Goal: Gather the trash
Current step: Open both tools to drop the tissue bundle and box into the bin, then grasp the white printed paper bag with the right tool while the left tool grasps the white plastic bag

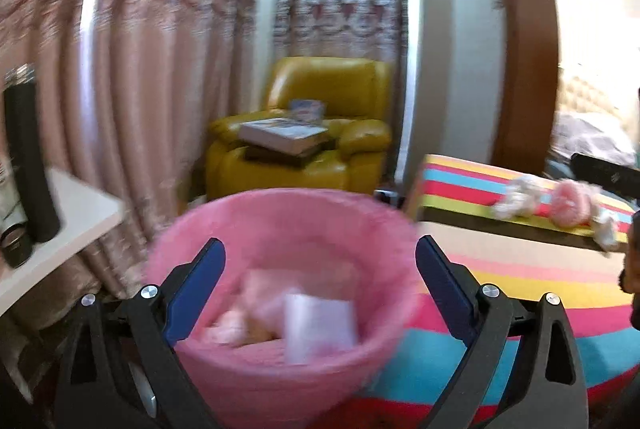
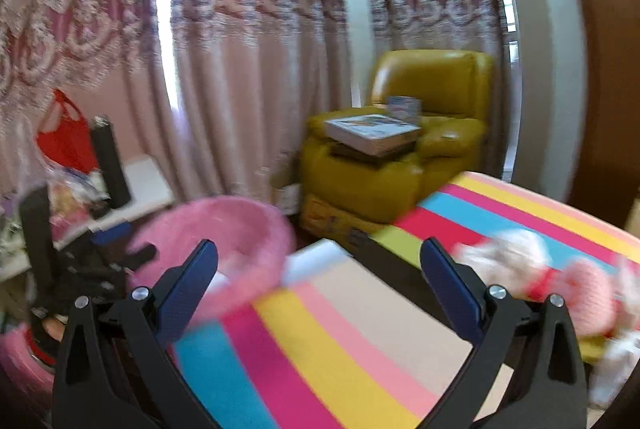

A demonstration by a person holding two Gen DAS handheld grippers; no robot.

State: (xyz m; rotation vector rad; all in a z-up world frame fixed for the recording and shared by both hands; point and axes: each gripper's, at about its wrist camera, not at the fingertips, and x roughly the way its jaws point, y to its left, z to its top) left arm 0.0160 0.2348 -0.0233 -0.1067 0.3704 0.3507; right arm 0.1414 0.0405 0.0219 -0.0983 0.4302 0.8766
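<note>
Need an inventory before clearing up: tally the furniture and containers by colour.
Pink: 1, the trash bin
Yellow: 1, the armchair
Black: 1, the flask
Red: 1, the bag
Striped multicolour: 1, the bed cover
Total: 5

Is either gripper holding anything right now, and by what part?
Nothing. The left gripper is open over the pink bin; the right gripper is open over the striped cover.

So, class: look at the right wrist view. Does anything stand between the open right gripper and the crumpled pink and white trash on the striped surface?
Nothing visible does. The right gripper is open and empty, and the crumpled trash lies just to its right on the striped surface, with only bare cloth between them.
</note>
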